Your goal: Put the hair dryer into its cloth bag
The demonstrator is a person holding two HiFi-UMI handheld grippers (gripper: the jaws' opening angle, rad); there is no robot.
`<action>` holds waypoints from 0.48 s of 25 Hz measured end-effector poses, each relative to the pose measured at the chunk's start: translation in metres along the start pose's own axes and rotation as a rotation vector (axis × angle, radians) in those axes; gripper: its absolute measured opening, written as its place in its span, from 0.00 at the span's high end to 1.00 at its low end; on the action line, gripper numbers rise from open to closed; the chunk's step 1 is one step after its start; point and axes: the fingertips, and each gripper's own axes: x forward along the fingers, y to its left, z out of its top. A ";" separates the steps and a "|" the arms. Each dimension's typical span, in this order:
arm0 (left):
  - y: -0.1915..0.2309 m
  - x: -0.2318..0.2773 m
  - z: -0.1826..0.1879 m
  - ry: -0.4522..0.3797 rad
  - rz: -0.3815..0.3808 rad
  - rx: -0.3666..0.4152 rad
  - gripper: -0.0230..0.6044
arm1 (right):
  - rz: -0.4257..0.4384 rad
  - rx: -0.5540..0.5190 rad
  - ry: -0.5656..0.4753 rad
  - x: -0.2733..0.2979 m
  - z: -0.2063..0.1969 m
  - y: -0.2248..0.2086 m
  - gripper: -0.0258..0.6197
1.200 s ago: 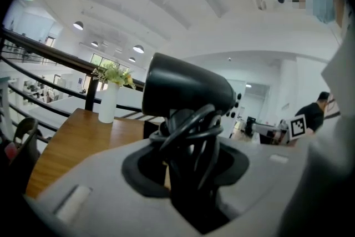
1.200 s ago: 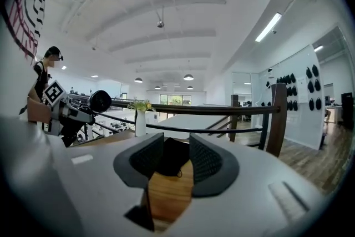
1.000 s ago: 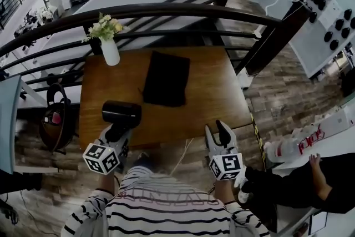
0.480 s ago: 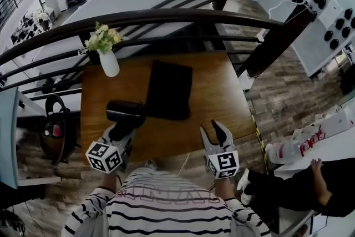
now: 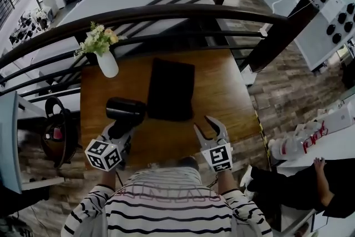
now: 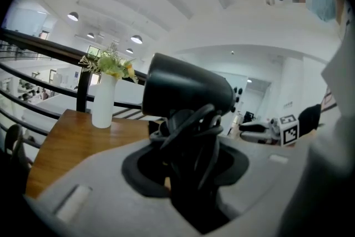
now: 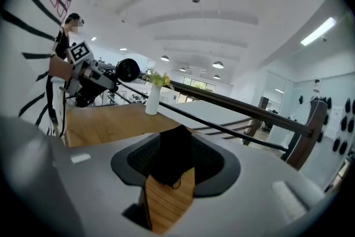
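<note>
A flat black cloth bag [image 5: 171, 89] lies on the wooden table [image 5: 222, 86], near its middle. Just left of the bag's near corner is the black hair dryer [image 5: 125, 109], lifted off the table. My left gripper [image 5: 123, 126] is shut on its cord-wrapped handle [image 6: 191, 147], and the barrel [image 6: 188, 91] stands above the jaws. My right gripper [image 5: 208, 126] hovers over the table's near edge, right of the bag's near corner. Its jaws have just been opening and hold nothing. In the right gripper view the bag [image 7: 176, 161] shows through the gap ahead.
A white vase of flowers [image 5: 105, 61] stands at the table's far left corner. A dark curved railing [image 5: 166, 14] runs behind the table. A round dark object [image 5: 55, 130] hangs left of the table. A person in black [image 5: 310, 191] sits at the right.
Both grippers have moved forward over the table toward the bag, the left one carrying the hair dryer. The right gripper's jaws have spread wider and it has rolled.
</note>
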 end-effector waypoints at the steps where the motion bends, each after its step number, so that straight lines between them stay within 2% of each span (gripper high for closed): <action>1: -0.001 0.002 -0.001 -0.001 0.009 -0.003 0.71 | 0.019 -0.035 0.014 0.004 -0.005 -0.002 0.70; 6: -0.010 0.011 -0.003 -0.038 0.092 -0.035 0.71 | 0.140 -0.145 0.062 0.026 -0.034 -0.017 0.70; 12: -0.025 0.026 -0.017 -0.086 0.206 -0.109 0.71 | 0.332 -0.274 0.134 0.055 -0.073 -0.029 0.69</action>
